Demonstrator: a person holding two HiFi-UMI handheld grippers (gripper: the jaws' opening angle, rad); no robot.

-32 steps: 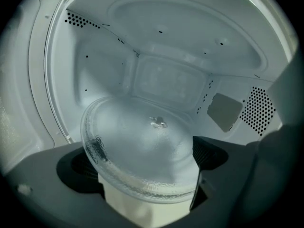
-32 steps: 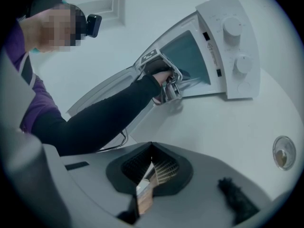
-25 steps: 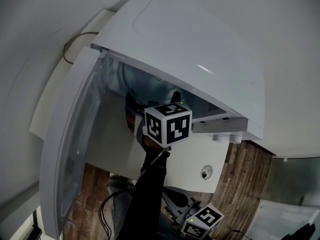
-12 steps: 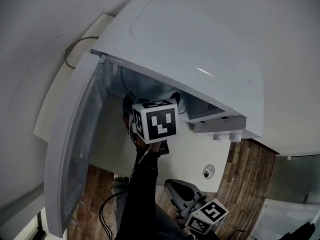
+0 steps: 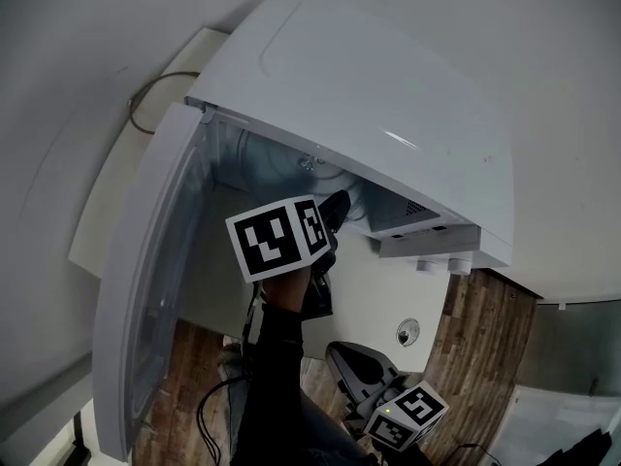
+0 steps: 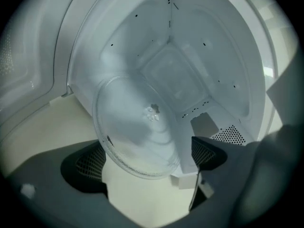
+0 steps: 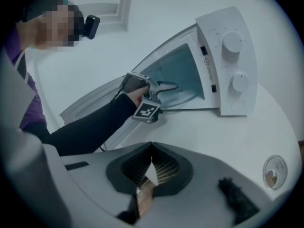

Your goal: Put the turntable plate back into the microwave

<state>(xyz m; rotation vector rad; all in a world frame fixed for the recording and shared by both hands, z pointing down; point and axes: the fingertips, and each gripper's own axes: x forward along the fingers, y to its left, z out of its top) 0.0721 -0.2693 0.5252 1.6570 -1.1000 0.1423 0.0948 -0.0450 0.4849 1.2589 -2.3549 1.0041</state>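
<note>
The round clear glass turntable plate (image 6: 133, 132) sits inside the open white microwave (image 5: 388, 105), framed by the spread left tongs (image 6: 147, 156); the right tongs (image 7: 151, 167) are pressed together, empty.

A small round disc (image 5: 408, 333) is parked near the white table's (image 5: 378, 289) edge. Wood-plank floor (image 5: 480, 348) is seen below it, and a thin cable (image 5: 141, 100) is looped near the far end.
</note>
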